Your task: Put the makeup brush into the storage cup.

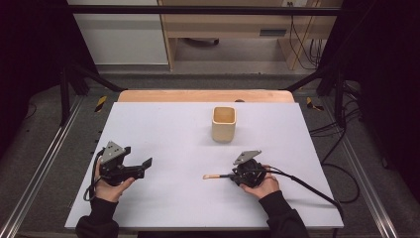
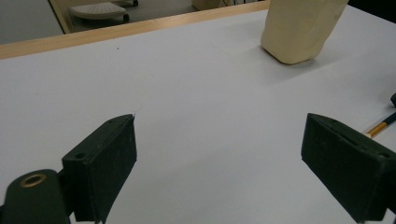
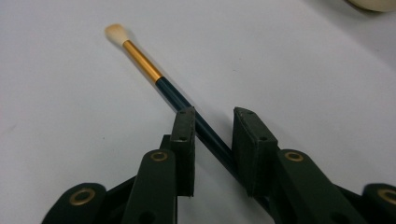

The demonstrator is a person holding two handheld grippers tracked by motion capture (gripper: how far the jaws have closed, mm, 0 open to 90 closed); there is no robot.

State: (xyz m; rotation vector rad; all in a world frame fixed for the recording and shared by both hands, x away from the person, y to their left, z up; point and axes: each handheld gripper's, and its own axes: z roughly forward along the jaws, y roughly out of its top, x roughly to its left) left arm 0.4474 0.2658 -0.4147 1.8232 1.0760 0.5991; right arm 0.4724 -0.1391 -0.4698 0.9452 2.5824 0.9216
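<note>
— Two grippers were on the white table, right? What was each one doing?

— The right gripper had its jaws almost together around a paintbrush. The brush's dark handle ran slanted between the jaws and touched both. The left gripper had its jaws wide apart with nothing between them.

— Where was the brush, next to the cream cup?

— It lay flat on the table, well in front of the cup, on the person's side. Its pale tip pointed away from the right gripper.

— Could you read any words?

— No. I saw no writing on the cup, the brush or the grippers.

— Was anything hard to see?

— Yes. The brush's back end was hidden under the right gripper. In the left gripper view, the cup's top was cut off, and just a bit of the brush peeked out by the jaw at the picture's right.
</note>
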